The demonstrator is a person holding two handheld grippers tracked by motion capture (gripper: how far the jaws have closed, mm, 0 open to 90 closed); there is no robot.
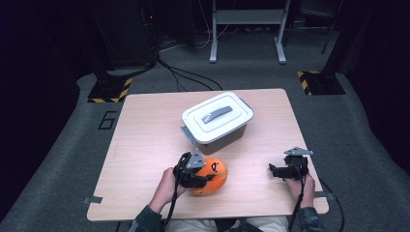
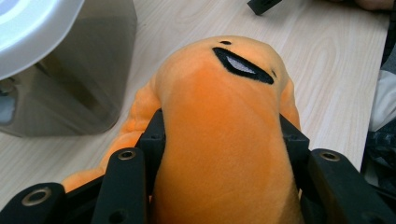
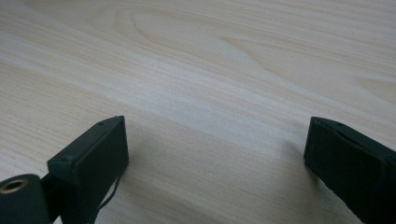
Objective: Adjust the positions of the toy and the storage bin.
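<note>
An orange plush toy (image 1: 214,177) with a black mouth patch lies on the wooden table (image 1: 145,140), just in front of a lidded storage box (image 1: 217,118). My left gripper (image 1: 206,179) is shut on it. In the left gripper view the two black jaws press into both sides of the plush toy (image 2: 224,93), which bulges between them. My right gripper (image 1: 273,170) rests near the table's right front edge, pointing left. In the right gripper view its jaws (image 3: 215,140) stand wide open over bare wood, nothing between them.
The box has a white lid with a grey handle and translucent grey walls (image 2: 60,70), close to the plush toy's left in the left gripper view. Grey carpet, cables and a metal frame's legs (image 1: 246,34) lie beyond the table.
</note>
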